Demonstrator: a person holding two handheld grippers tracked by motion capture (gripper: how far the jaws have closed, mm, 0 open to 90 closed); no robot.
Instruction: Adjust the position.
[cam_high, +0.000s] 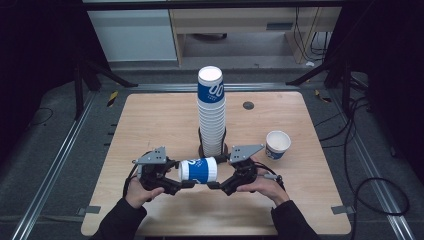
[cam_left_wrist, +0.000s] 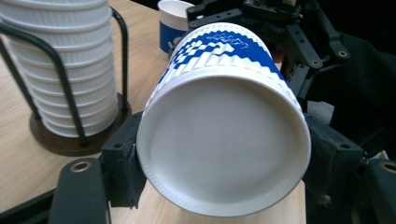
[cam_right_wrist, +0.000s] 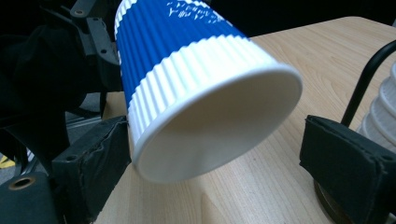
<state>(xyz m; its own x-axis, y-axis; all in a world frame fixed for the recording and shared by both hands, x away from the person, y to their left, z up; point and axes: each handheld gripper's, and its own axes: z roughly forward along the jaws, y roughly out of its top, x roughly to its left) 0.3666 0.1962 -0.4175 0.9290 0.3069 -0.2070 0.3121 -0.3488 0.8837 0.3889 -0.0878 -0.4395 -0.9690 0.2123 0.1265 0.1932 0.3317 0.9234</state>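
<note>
A blue-and-white ribbed paper cup (cam_high: 198, 170) lies on its side in the air just above the table's front, between my two grippers. My left gripper (cam_high: 184, 175) is shut on its base end; in the left gripper view the cup's white bottom (cam_left_wrist: 224, 140) sits pressed between both pads. My right gripper (cam_high: 217, 172) is at the cup's mouth. In the right gripper view the open rim (cam_right_wrist: 219, 116) lies between the jaws of the right gripper (cam_right_wrist: 219, 158). One pad (cam_right_wrist: 93, 158) is close against the rim and the other pad (cam_right_wrist: 345, 149) stands clear, so the gripper is open.
A tall stack of the same cups (cam_high: 211, 115) stands in a black wire holder just behind the grippers, close to the held cup. One cup (cam_high: 278, 144) stands upright at the right. The wooden table (cam_high: 150, 125) has bare room at the left and front.
</note>
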